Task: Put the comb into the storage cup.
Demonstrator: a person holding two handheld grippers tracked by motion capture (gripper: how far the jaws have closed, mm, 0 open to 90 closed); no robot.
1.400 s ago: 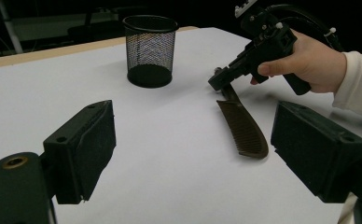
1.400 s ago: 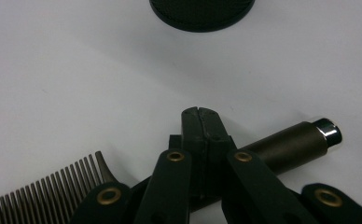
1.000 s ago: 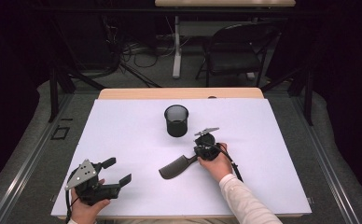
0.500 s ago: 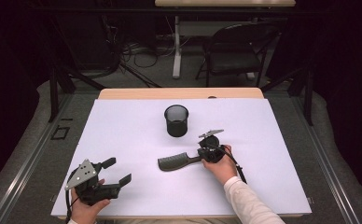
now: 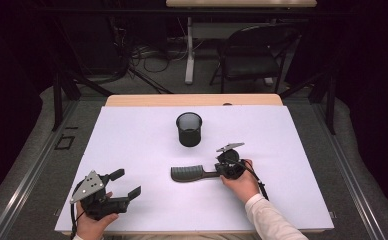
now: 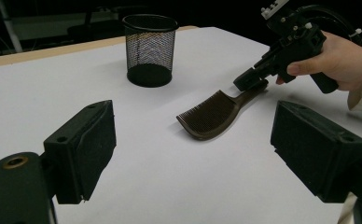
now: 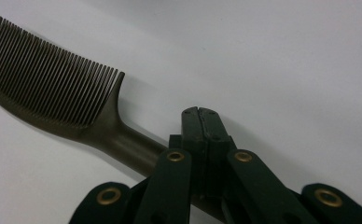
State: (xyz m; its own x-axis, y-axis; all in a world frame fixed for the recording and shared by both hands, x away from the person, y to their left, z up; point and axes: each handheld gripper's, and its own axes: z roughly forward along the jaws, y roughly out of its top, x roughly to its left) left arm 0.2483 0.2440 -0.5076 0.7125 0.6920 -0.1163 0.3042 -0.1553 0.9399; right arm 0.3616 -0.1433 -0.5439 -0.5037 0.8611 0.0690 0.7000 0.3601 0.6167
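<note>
At the near left edge of the white table (image 5: 132,135), the left gripper (image 5: 124,189) rests in the person's hand, jaws spread wide with nothing between them. Farther in, right of centre, one dark comb (image 5: 188,173) sits low over the sheet; whether it touches the sheet cannot be told. Its long axis runs across the table: the toothed head points to the person's left, the handle to the right, teeth facing the far side. The right gripper (image 5: 221,172) has its jaws pressed together on the comb's handle end, the right hand (image 5: 242,182) behind it. Beyond the comb, near the table's middle, stands one black mesh cup (image 5: 189,128), upright, well apart from the comb; nothing shows through its mesh wall. Counted: one comb, one cup, two grippers.
</note>
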